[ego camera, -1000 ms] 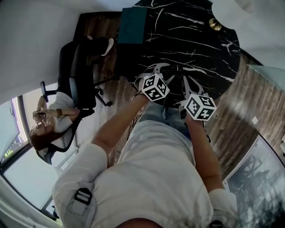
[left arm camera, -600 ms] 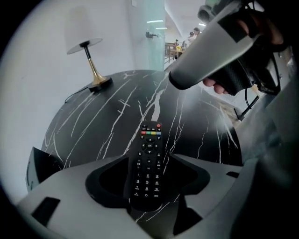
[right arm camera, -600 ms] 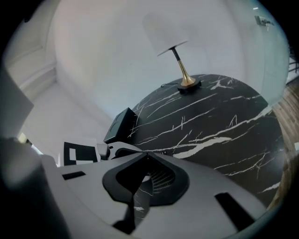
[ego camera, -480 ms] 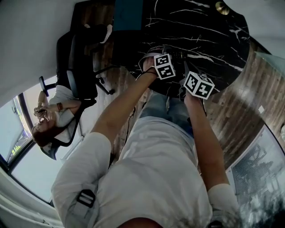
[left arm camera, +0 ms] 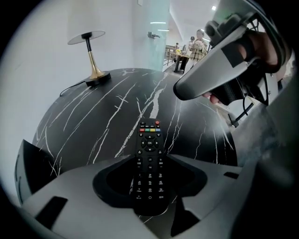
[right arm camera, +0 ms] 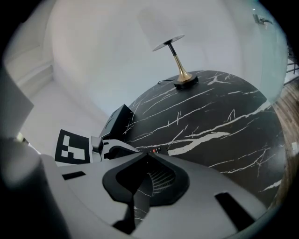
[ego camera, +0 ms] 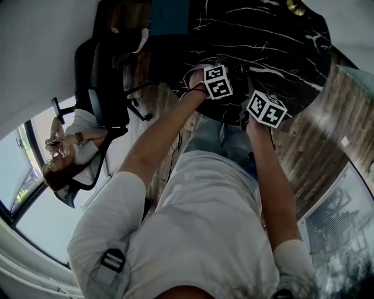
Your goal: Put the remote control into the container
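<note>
The black remote control (left arm camera: 149,163) lies flat on the black marble table (left arm camera: 103,121), its buttons up and its red power button at the far end. My left gripper (left arm camera: 149,158) reaches over it with a jaw on each side, and the jaws are closing around the remote. My right gripper (right arm camera: 147,156) hovers just to the right, its tips together with nothing between them. The teal container (ego camera: 169,10) sits at the table's far left edge, well beyond both grippers. In the head view the marker cubes of the left gripper (ego camera: 218,82) and right gripper (ego camera: 266,108) are near the table's front edge.
A gold-stemmed lamp (left arm camera: 91,60) stands at the far side of the table. A black office chair (ego camera: 108,82) and a seated person (ego camera: 70,146) are off the table's left side. Wooden floor (ego camera: 315,146) surrounds the round table.
My left gripper has moved forward over the remote and its marker cube has turned. The right gripper has shifted slightly forward and right beside it.
</note>
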Motion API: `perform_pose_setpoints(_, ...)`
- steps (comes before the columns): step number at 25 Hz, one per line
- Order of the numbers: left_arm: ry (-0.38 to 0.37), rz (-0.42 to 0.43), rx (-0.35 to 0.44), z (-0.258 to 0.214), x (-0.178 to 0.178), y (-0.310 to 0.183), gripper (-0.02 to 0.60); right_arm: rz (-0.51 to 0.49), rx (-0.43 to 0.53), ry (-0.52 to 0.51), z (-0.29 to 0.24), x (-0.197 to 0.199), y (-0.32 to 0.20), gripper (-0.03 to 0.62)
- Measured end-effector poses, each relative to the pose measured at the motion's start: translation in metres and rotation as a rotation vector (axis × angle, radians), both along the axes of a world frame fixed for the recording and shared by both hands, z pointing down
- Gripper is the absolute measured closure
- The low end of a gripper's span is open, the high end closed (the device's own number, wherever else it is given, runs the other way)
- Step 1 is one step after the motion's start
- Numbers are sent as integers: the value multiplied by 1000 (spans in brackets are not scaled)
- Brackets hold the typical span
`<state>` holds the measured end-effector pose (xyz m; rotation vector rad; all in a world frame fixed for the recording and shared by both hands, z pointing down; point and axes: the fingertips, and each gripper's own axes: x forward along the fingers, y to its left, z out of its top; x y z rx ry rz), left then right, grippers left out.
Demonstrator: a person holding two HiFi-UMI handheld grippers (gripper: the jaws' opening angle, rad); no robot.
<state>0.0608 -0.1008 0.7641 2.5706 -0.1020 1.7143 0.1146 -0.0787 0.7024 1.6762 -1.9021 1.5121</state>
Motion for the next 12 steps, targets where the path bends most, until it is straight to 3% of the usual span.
perform_pose_setpoints(12,121,-162,44,-87,-17,6,370,-52,104,9,-60,-11,7,582)
